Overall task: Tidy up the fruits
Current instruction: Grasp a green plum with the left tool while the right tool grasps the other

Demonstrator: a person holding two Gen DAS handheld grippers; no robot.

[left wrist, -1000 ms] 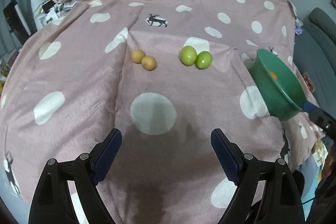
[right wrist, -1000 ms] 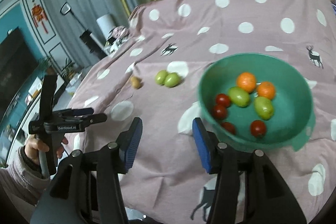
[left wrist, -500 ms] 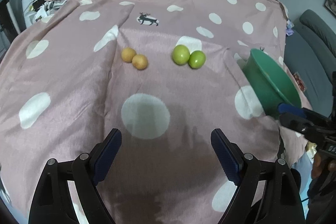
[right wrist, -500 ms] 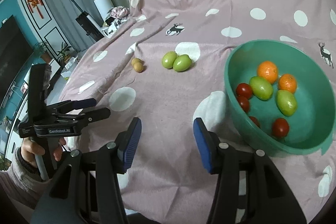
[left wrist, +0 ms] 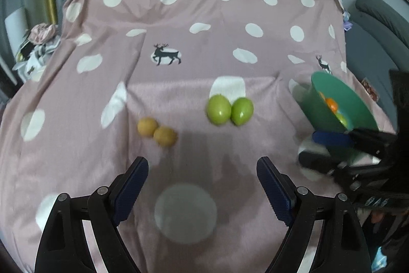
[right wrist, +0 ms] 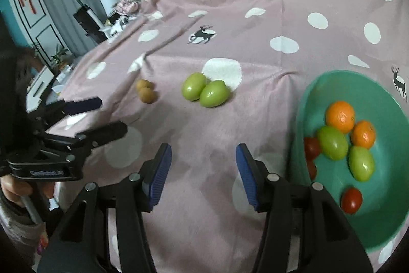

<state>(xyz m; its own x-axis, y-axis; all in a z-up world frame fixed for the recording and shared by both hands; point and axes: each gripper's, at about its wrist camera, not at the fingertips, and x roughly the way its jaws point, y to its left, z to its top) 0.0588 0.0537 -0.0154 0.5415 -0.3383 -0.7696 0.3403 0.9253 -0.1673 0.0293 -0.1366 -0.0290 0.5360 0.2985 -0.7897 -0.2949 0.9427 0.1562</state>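
Left tongs (left wrist: pixel 202 178): blue pads spread wide, nothing between them, hovering above the pink polka-dot cloth (left wrist: pixel 194 24) over the desk. Two small brown fruits (left wrist: pixel 157 132), touching each other, lie just ahead of the left pad; two green fruits (left wrist: pixel 229 109), also touching, sit beyond, near a white dot.

Right tongs (right wrist: pixel 203 172): pads likewise parted, holding nothing, over bare cloth between the green pair and the green bowl (right wrist: pixel 383 216). The bowl stands at the right, holding two oranges (right wrist: pixel 350 123), two green fruits (right wrist: pixel 345 151) and several red tomatoes (right wrist: pixel 351 200). Neither tongs touches any fruit.
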